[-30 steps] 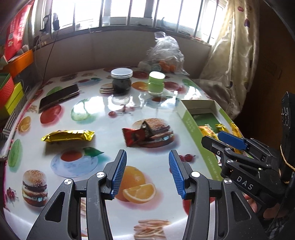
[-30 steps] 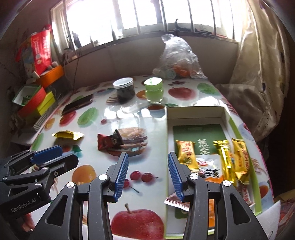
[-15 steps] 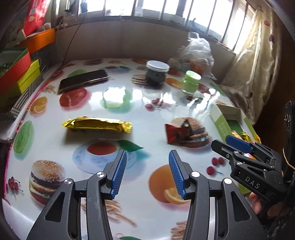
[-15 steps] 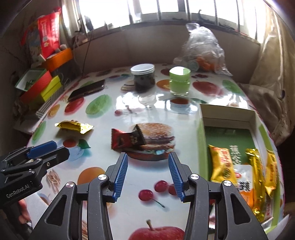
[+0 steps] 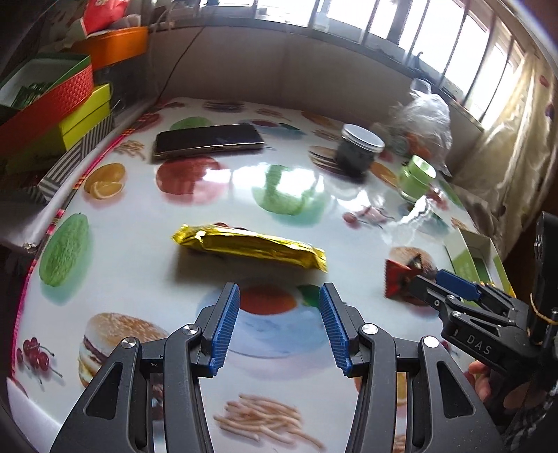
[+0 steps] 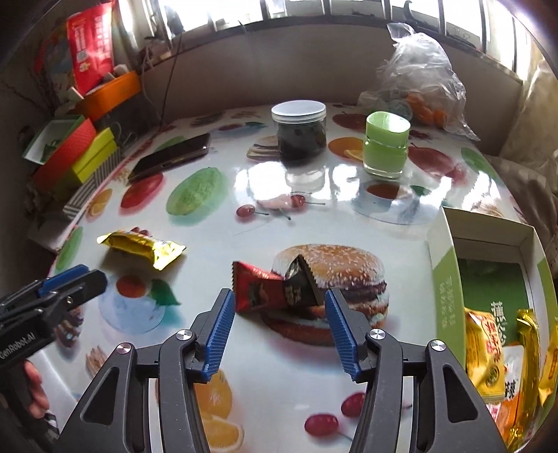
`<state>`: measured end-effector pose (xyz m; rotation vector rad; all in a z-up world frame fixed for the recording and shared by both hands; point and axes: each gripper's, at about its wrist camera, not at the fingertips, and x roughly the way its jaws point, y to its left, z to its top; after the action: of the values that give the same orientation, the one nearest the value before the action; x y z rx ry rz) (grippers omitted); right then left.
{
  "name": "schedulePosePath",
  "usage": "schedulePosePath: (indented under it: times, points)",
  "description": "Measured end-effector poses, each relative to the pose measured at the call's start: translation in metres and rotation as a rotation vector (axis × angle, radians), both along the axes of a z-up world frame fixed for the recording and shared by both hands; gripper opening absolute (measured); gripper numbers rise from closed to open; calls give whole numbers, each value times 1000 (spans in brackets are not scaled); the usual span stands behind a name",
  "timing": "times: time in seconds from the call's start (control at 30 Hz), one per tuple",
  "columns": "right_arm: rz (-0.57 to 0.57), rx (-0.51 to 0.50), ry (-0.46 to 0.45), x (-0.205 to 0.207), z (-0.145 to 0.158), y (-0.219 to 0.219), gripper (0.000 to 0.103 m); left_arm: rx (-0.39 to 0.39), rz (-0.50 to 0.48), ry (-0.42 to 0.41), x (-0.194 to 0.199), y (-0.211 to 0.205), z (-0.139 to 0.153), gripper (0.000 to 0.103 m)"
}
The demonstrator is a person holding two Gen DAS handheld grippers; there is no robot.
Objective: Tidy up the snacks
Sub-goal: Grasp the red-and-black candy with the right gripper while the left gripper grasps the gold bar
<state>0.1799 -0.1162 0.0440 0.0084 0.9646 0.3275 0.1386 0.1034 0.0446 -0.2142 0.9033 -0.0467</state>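
Two snacks lined up on the table, both grippers empty

The left gripper (image 5: 279, 306) is held part-open just short of the gold bar (image 5: 251, 245). The right gripper's (image 6: 279, 306) jaws are opening, with the red pack (image 6: 275, 289) seen just beyond the tips, not pinched. Other snacks are already laid in the green box (image 6: 443, 265).

Bare table (image 6: 244, 366) before both wrappers; green box wall (image 6: 443, 278) rightward; jars (image 6: 300, 136) far back

We see daylight from the barred windows (image 6: 314, 10) glaring on the glossy fruit-printed tabletop (image 6: 265, 174). Fisheye edges bend and darken; the left view blurs slightly.
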Motion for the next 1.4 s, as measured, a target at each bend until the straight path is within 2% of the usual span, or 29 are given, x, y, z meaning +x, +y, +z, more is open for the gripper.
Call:
schedulePosePath:
  times: [0.33,0.47,0.6,0.77,0.97,1.07,1.17,1.4]
  points:
    - [-26,-10,30,25,-13,-1,56,-40,58,21,28,13,-3,49]
    - [-21,-36,36,29,-18,3,56,-19,55,14,42,8,0,49]
    - [-26,-36,41,31,-19,4,56,11,84,45,56,7,-3,49]
    - [-31,-37,36,33,-19,4,55,9,86,78,63,7,-11,49]
    - [-3,-23,37,31,-19,6,42,40,44,90,59,5,-12,49]
    - [27,-7,43,27,-18,9,38,42,11,130,55,6,-20,49]
    - [52,-2,49,20,-17,13,36,65,26,146,49,12,-26,49]
    - [94,7,43,11,-16,29,30,35,58,120,35,26,-21,49]
